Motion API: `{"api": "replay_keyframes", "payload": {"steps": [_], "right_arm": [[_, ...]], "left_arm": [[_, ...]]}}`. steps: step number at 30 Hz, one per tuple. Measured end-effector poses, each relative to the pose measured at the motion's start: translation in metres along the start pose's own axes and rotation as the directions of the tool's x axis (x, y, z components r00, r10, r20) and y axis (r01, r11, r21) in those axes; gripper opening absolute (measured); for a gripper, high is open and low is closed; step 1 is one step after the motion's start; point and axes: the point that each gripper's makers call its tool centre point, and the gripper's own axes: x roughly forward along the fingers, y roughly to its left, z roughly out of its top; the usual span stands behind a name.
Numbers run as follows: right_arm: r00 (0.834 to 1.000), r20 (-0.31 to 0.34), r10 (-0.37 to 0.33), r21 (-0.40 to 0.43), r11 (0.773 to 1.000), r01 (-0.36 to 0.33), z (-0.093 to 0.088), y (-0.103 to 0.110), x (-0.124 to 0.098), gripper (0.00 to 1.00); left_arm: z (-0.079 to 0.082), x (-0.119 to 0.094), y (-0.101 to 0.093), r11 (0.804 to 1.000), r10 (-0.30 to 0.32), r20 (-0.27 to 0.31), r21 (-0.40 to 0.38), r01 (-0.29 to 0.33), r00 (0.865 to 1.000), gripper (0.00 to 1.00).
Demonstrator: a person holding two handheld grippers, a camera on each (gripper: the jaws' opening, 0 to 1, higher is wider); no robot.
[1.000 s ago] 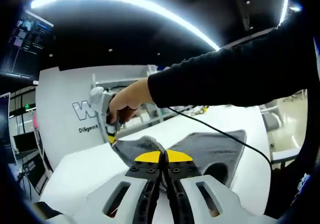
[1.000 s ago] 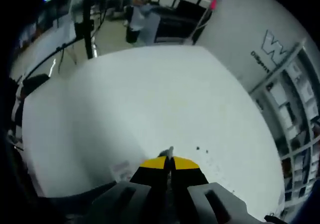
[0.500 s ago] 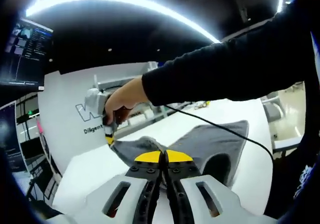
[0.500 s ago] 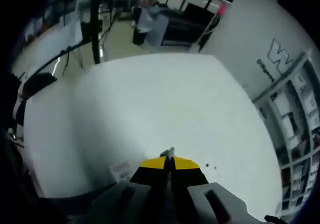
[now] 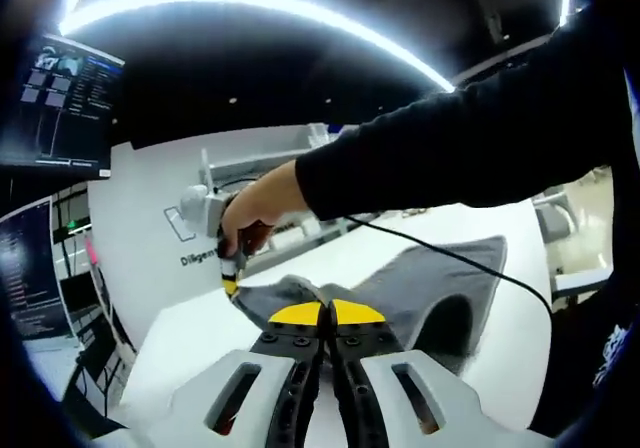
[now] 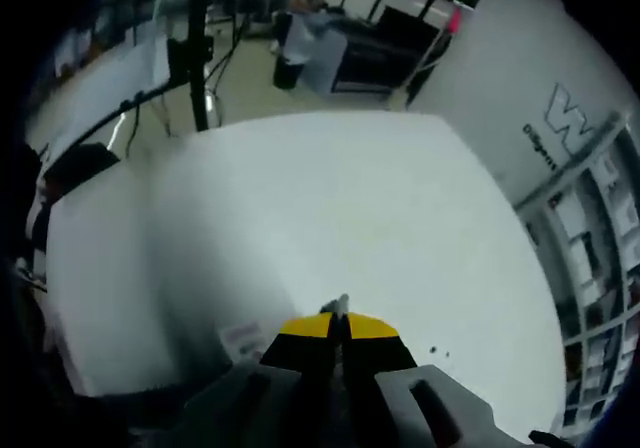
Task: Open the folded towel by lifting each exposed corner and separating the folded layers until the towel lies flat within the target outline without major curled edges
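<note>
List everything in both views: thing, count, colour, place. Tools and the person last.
towel: 1, grey, on the white table, one edge lifted and pinched by both tools; a sliver shows at the right tool's tips in the right gripper view
table: 1, white, under the towel
wall panel with lettering: 1, white, behind the table
monitors: at least 2, dark with lit windows, on the left of the left gripper view
ceiling light strip: 1, white, overhead
shelving: 1 unit, pale, at the right of the right gripper view
bystander: 1, light top, far beyond the table
left tool: 1, grey with yellow tips, shut on towel
right tool: 1, grey with yellow tips, shut on towel
hand: 1, on the right tool
sleeve: 1, black
</note>
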Motion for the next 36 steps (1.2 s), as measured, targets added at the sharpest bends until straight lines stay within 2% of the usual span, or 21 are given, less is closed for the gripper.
{"api": "replay_keyframes", "payload": {"steps": [8, 11, 18, 26, 31, 36], "right_arm": [[1.0, -0.002, 0.006, -0.02, 1.0, -0.006, 0.015, 0.008, 0.008, 0.0], [1.0, 0.0, 0.003, -0.025, 1.0, -0.003, 0.018, 0.011, 0.009, 0.0], [1.0, -0.003, -0.003, -0.037, 0.999, 0.002, 0.02, 0.019, 0.009, 0.0], [1.0, 0.006, 0.009, -0.058, 0.998, -0.008, 0.039, 0.029, 0.018, 0.0], [1.0, 0.011, 0.025, -0.074, 0.997, -0.024, 0.054, 0.035, 0.029, 0.0], [0.999, 0.025, 0.025, -0.091, 0.996, -0.023, 0.063, 0.043, 0.034, 0.0]], "left_arm": [[-0.008, -0.007, 0.01, 1.0, 0.01, -0.008, -0.02, -0.01, 1.0, 0.0], [-0.011, -0.008, 0.012, 1.0, 0.015, -0.019, -0.006, -0.015, 1.0, 0.0], [-0.016, -0.013, 0.016, 1.0, 0.023, -0.026, 0.001, -0.023, 0.999, 0.0], [-0.018, -0.022, 0.022, 0.999, 0.038, -0.035, 0.003, -0.037, 0.999, 0.0], [-0.017, -0.032, 0.033, 0.997, 0.079, -0.041, -0.005, -0.079, 0.996, 0.0], [-0.023, -0.039, 0.046, 0.994, 0.109, -0.054, -0.015, -0.11, 0.993, 0.0]]}}
